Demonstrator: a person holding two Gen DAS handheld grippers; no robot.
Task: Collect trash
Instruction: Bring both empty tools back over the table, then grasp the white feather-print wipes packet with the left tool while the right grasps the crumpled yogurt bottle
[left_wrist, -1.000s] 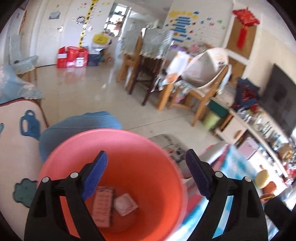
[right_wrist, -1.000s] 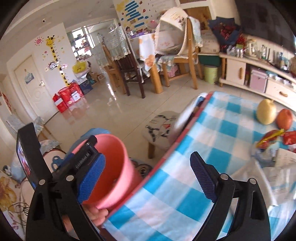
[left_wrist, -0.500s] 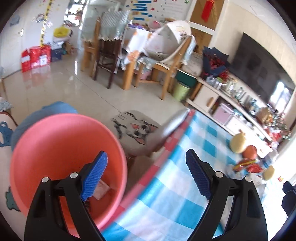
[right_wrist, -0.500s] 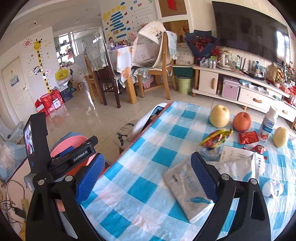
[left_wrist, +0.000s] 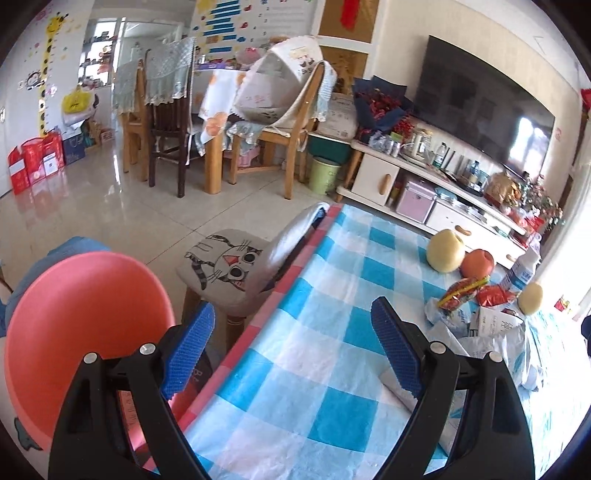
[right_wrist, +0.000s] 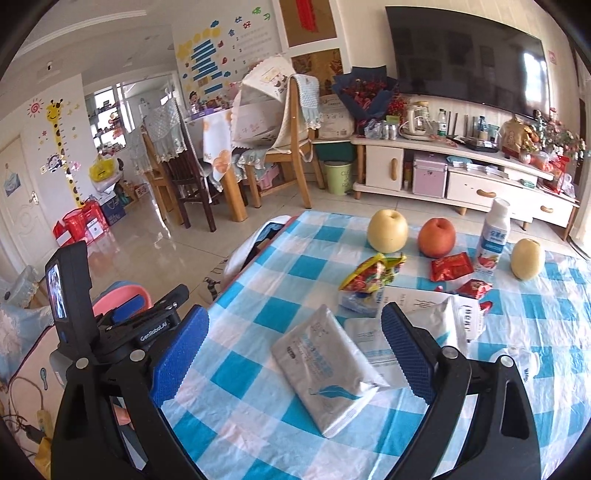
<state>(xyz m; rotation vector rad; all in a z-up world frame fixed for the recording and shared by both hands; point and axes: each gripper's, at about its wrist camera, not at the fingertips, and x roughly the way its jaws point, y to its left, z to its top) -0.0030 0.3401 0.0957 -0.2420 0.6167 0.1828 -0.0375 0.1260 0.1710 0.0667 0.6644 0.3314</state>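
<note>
The left claw (left_wrist: 291, 347) is presented with its blue pads spread wide and nothing between them; it is positioned over the near edge of the bench (left_wrist: 332, 332), which is covered by a blue-and-white checked cloth with a red border. The pink bin (left_wrist: 81, 317) is located at floor level just off the left edge of the bench, directly beside the left pad; its contents are hidden by the claw body. The right claw (right_wrist: 295, 347) is likewise released, with no object gripped, and is directed across the bench top. A silver flat packet (right_wrist: 325, 369) is seen lying on the cloth between the two pads of the right claw, apart from both. Behind it, white wrappers (right_wrist: 436, 317) are piled, with a red-and-yellow snack bag (right_wrist: 373, 273) resting on their far side. Two red wrappers (right_wrist: 452, 266) are placed further back, near a yellow pear (right_wrist: 388, 230), a red apple (right_wrist: 436, 236), a white bottle (right_wrist: 493, 240) standing upright and a second pear (right_wrist: 528, 258). A small white cup-like item (right_wrist: 517, 360) is visible at the right, partly hidden by the claw arm. A stool with a cat-face cushion (left_wrist: 225, 258) is positioned beside the far left corner of the bench. In the right wrist view, the left device (right_wrist: 110, 325) is seen at the lower left, above the bin
</note>
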